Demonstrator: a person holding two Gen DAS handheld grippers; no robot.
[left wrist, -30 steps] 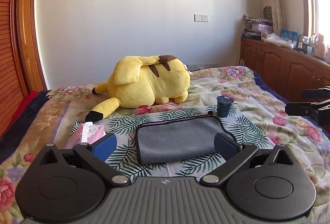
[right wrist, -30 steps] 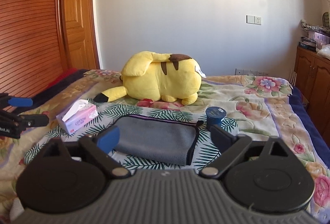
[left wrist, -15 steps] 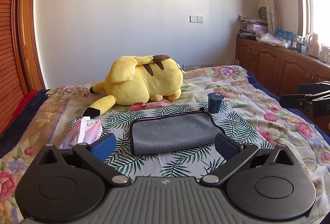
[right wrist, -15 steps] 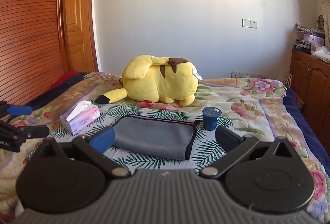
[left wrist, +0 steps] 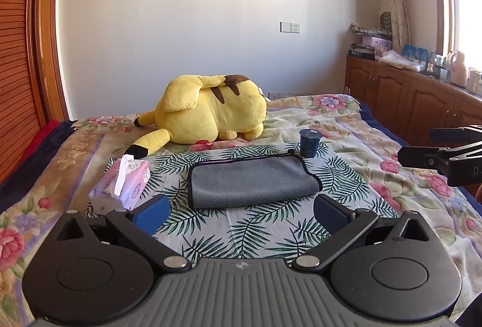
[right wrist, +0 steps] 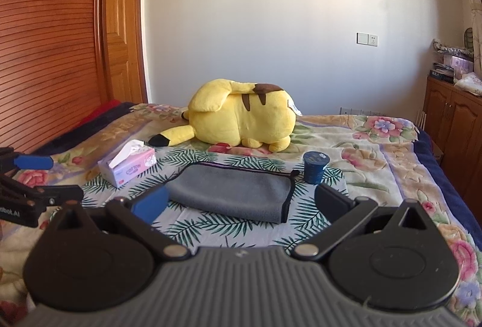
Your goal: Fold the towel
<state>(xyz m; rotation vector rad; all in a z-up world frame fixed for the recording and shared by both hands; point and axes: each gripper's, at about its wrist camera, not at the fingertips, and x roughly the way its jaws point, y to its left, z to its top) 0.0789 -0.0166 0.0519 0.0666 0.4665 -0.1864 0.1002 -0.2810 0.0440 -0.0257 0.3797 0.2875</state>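
Bedroom with a plain white wall (left wrist: 195, 25), a slatted wooden wardrobe (right wrist: 45, 40) on the left and low wooden cabinets (left wrist: 406, 98) under a window on the right. Wide bed covered by a floral blanket (left wrist: 346, 122), with a palm-leaf printed cloth (left wrist: 256, 224) spread over its near part.

On that leaf cloth, centred: gray towel (left wrist: 251, 180), folded into a flat rectangle with dark edging, long axis running left to right across the bed, folded thick edge toward the cameras. Just behind the towel's right far corner: small dark blue cup (left wrist: 309, 142), upright. Left of the towel, apart from it: pink tissue box (left wrist: 128, 180) with a tissue sticking up. Behind the towel, further up the bed: yellow plush toy (left wrist: 211, 110) lying on its side.

Left gripper (left wrist: 241, 211) spread wide, grasping nothing, short of the towel's near edge. Right gripper (right wrist: 241, 203) likewise spread wide, empty, near the same edge.
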